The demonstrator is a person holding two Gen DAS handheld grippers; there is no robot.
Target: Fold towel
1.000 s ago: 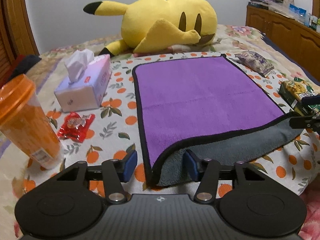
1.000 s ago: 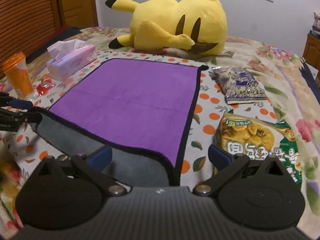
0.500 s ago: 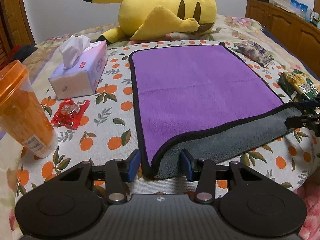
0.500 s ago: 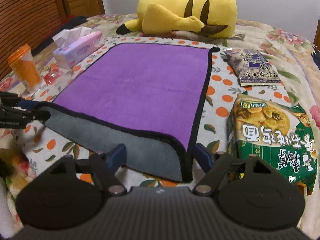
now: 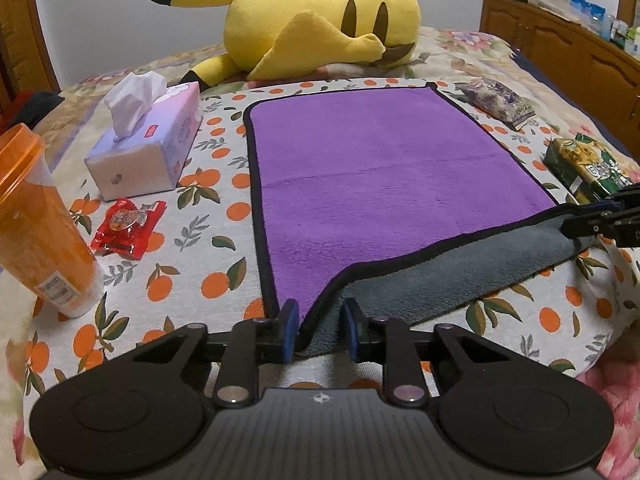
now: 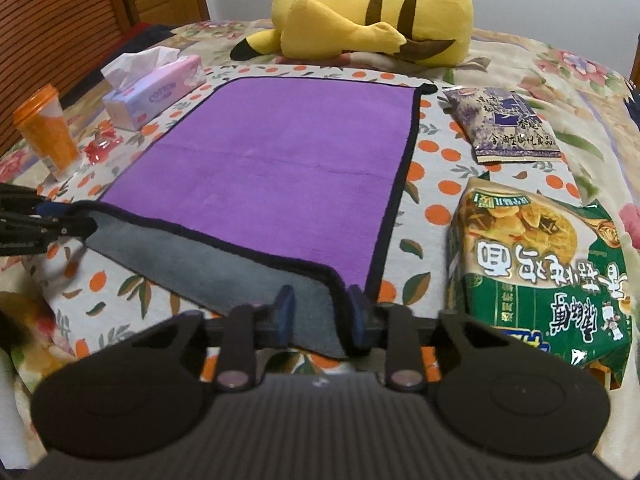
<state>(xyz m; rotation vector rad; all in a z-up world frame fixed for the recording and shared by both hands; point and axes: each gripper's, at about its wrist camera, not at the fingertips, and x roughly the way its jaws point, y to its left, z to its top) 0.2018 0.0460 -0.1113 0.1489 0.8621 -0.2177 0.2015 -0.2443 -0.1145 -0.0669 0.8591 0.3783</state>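
Note:
A purple towel (image 5: 384, 176) with a black hem and grey underside lies flat on the bed; it also shows in the right wrist view (image 6: 280, 176). Its near edge is turned up, showing a grey strip (image 5: 460, 276). My left gripper (image 5: 319, 330) is shut on the near left corner of the towel. My right gripper (image 6: 320, 320) is shut on the near right corner. Each gripper shows in the other's view, the right one at the right edge (image 5: 600, 220) and the left one at the left edge (image 6: 36, 224).
A tissue box (image 5: 148, 144), an orange cup (image 5: 36, 224) and a red wrapper (image 5: 128, 228) lie left of the towel. A green snack bag (image 6: 540, 272) and a purple bag (image 6: 504, 128) lie right. A yellow plush (image 5: 320, 24) lies behind.
Both grippers moved in over the towel's near corners and their jaws closed on them. The near edge has lifted a little off the bed.

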